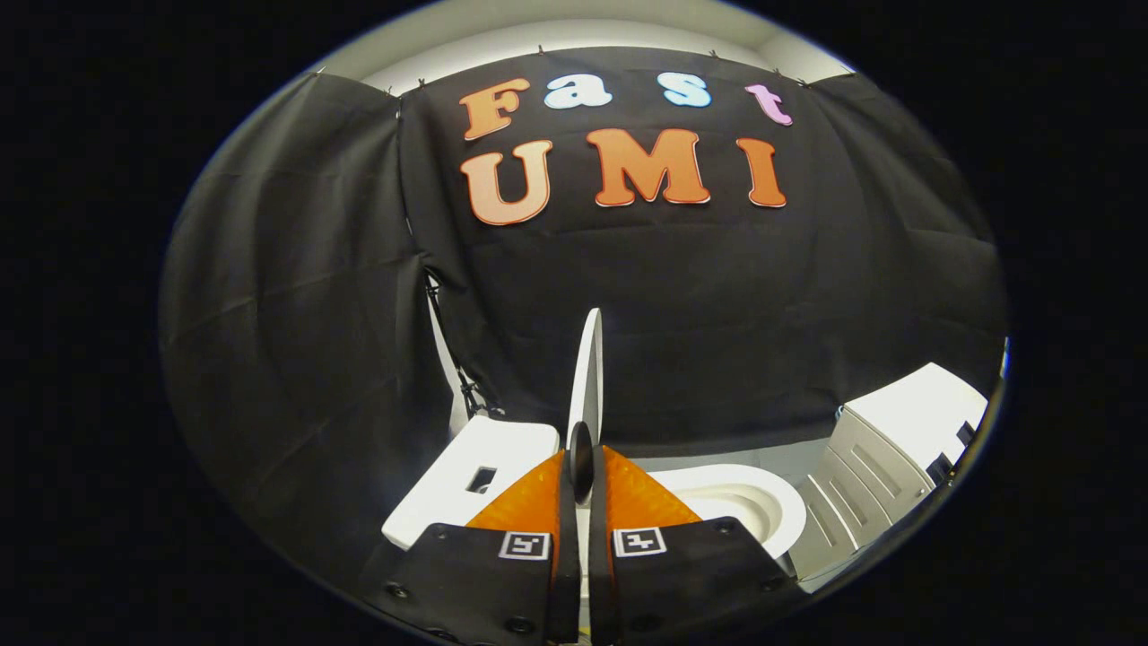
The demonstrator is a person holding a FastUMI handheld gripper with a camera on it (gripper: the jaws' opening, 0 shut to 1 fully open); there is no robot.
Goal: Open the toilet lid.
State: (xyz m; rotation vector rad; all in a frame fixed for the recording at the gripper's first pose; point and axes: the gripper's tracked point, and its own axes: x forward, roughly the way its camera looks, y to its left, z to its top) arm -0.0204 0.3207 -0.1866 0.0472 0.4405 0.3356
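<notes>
The white toilet lid [589,368] stands raised and shows edge-on as a thin upright blade rising from between my fingers. My gripper [582,459] is shut on the lid's lower edge, with an orange finger [531,498] pressed against each side. To the right of the lid lie the white seat and open bowl [744,502]. On its left sits the white tank [466,480], which has a small dark slot in its top.
A white ribbed cabinet [883,458] stands to the right of the bowl. Black cloth hangs close behind the toilet and along the left side, with a metal frame strut [453,359] showing at a gap.
</notes>
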